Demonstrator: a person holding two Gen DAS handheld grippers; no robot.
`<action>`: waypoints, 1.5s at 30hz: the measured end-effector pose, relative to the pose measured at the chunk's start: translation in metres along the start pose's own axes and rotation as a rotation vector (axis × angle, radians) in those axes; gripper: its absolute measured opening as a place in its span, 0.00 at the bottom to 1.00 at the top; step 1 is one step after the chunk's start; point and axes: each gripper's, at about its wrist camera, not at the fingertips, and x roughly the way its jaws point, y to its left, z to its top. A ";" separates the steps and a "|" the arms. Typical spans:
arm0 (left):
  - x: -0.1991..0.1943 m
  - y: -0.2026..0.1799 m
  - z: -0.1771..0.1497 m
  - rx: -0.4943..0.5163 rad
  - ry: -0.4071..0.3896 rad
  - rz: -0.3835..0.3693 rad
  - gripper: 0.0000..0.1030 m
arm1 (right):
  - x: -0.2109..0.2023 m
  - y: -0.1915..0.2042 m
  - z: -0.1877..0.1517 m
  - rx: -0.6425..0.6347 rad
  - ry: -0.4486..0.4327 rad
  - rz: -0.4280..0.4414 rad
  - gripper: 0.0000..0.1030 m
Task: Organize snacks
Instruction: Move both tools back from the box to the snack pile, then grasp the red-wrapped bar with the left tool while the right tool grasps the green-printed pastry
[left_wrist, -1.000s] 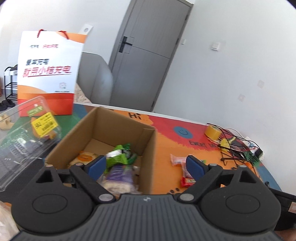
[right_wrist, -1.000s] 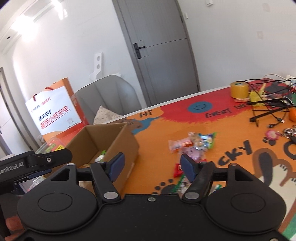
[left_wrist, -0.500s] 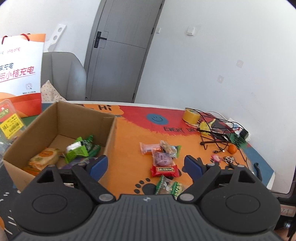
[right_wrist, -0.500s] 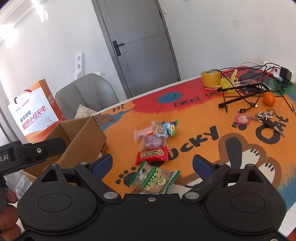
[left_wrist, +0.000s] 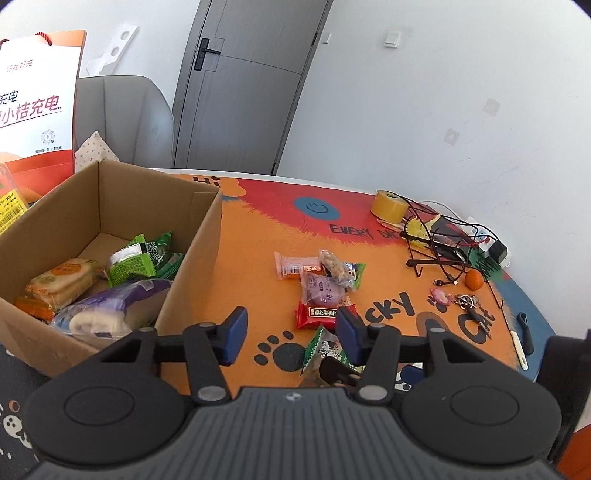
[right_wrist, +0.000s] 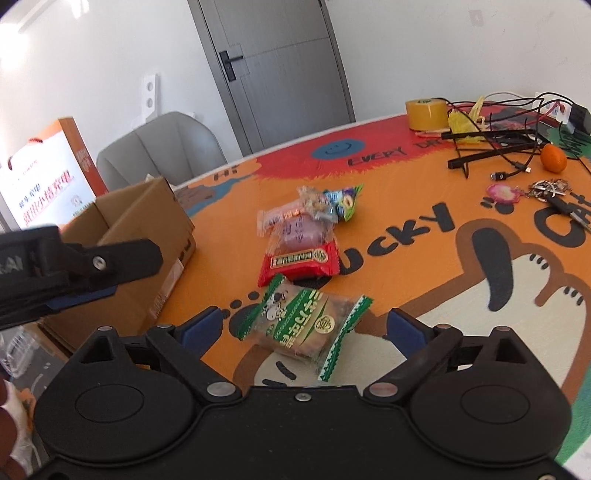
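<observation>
A cardboard box (left_wrist: 207, 236) at the left holds several snacks, among them a green packet (left_wrist: 144, 258) and a purple-wrapped roll (left_wrist: 110, 310). Loose snacks lie on the orange mat: a red packet (right_wrist: 301, 260), a purple packet (right_wrist: 301, 232), a pink bar (right_wrist: 277, 218) and a green-white packet (right_wrist: 306, 325). My right gripper (right_wrist: 304, 332) is open, its fingers either side of the green-white packet, not touching it. My left gripper (left_wrist: 291, 330) is open and empty, above the mat beside the box; it also shows in the right wrist view (right_wrist: 81, 273).
A tape roll (left_wrist: 388, 205), a tangle of cables with a black stand (left_wrist: 439, 243), a small orange (left_wrist: 473, 279) and keys (left_wrist: 467, 301) lie at the far right. An orange-white paper bag (left_wrist: 33, 99) and a grey chair (left_wrist: 125, 118) stand behind the box.
Both grippers have swung right and forward, away from the box toward the loose snacks. The right gripper has opened wider and come down around the green-white packet.
</observation>
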 end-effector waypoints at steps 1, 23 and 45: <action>0.001 0.001 -0.001 0.000 0.002 -0.001 0.49 | 0.002 0.002 -0.002 -0.004 -0.010 -0.018 0.93; 0.024 -0.016 -0.014 0.031 0.016 -0.010 0.49 | 0.003 -0.040 -0.002 0.033 -0.014 -0.103 0.49; 0.105 -0.042 -0.006 0.044 0.093 0.095 0.81 | 0.017 -0.071 0.012 0.075 -0.048 -0.165 0.83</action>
